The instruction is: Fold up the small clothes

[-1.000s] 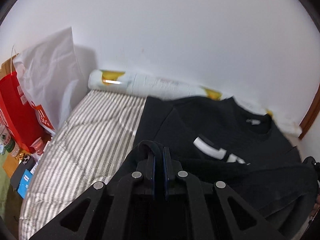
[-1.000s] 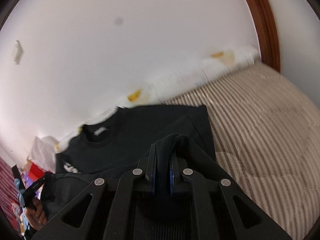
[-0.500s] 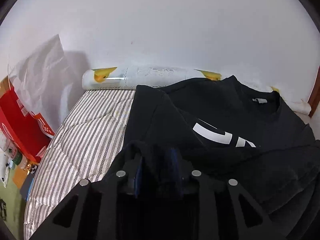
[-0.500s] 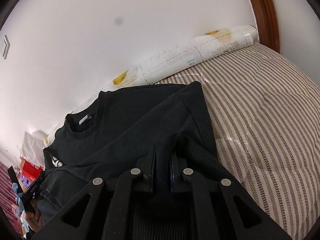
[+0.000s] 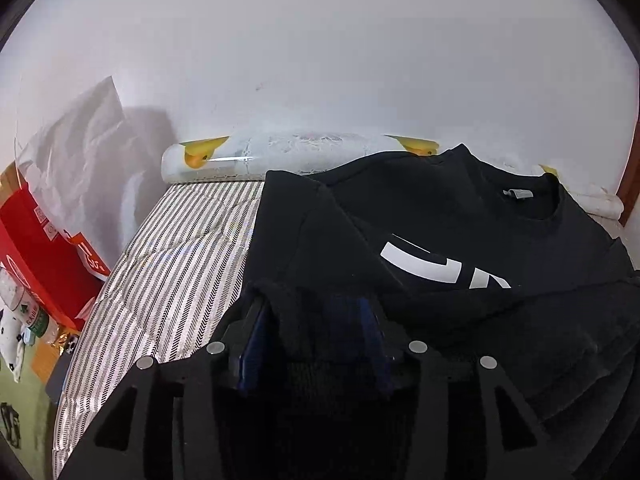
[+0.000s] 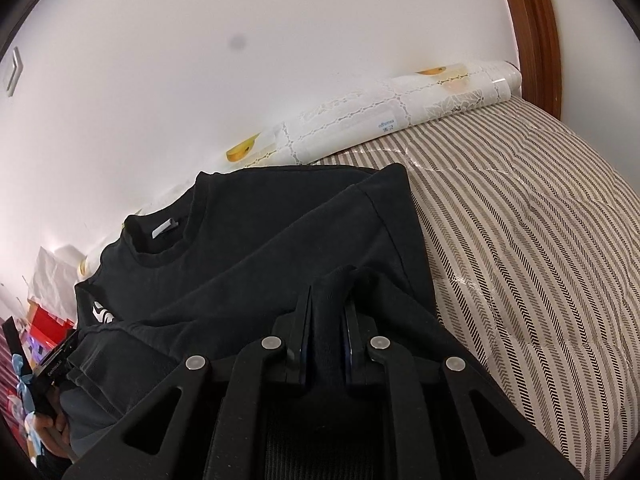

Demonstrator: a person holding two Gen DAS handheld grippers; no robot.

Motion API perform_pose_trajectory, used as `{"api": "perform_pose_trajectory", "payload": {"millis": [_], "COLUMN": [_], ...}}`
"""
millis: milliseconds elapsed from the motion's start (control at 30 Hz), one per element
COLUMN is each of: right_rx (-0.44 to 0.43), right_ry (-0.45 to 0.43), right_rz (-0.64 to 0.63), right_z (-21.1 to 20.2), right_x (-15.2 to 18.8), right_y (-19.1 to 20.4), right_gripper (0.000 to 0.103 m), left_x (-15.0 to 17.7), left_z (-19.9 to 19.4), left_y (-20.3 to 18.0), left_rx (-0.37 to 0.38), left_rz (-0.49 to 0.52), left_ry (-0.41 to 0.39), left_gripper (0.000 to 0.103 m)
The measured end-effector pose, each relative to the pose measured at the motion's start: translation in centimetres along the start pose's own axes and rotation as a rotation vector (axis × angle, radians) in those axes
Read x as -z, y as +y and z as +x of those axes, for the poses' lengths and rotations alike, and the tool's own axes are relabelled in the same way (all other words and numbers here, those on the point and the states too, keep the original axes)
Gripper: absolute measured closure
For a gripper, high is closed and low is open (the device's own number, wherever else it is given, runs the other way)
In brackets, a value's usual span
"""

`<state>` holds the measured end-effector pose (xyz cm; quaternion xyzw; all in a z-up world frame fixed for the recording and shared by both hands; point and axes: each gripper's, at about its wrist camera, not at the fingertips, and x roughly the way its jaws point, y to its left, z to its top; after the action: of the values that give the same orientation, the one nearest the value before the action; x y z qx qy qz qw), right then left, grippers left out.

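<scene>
A black sweatshirt (image 5: pixel 460 224) with white lettering lies on the striped bed, collar toward the wall; it also shows in the right wrist view (image 6: pixel 256 248). Its lower part is folded up over the chest. My left gripper (image 5: pixel 316 316) is open, its fingers wide apart with a fold of the black hem lying loose between them. My right gripper (image 6: pixel 327 312) is shut on the other end of the folded hem, at the shirt's right edge. The left gripper's body and hand show at the lower left of the right wrist view (image 6: pixel 52 368).
A striped mattress cover (image 5: pixel 168 280) stretches left of the shirt and right of it (image 6: pixel 532 248). A rolled patterned sheet (image 5: pixel 280 156) lies along the white wall. A red box (image 5: pixel 44 256) and white bag stand at the left. A wooden frame (image 6: pixel 536 36) rises at the right.
Both grippers carried the hem forward over the shirt and lowered it. The left gripper's jaws have opened and let the cloth go. The right stays closed on it.
</scene>
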<state>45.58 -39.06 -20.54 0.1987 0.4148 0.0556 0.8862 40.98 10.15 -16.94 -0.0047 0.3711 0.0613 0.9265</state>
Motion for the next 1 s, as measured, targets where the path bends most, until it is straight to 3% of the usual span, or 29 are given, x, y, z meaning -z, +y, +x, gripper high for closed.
{"api": "perform_pose_trajectory", "payload": {"millis": [1000], "right_rx": [0.007], "right_ry": [0.009], "right_rz": [-0.013], "right_z": [0.17], "right_x": [-0.16], "right_y": [0.07], "right_gripper": [0.09], "left_x": [0.01], "left_z": [0.1], "left_y": [-0.2], "left_rx": [0.006], "left_rz": [0.011], "left_ry": [0.003], "left_gripper": [0.054]}}
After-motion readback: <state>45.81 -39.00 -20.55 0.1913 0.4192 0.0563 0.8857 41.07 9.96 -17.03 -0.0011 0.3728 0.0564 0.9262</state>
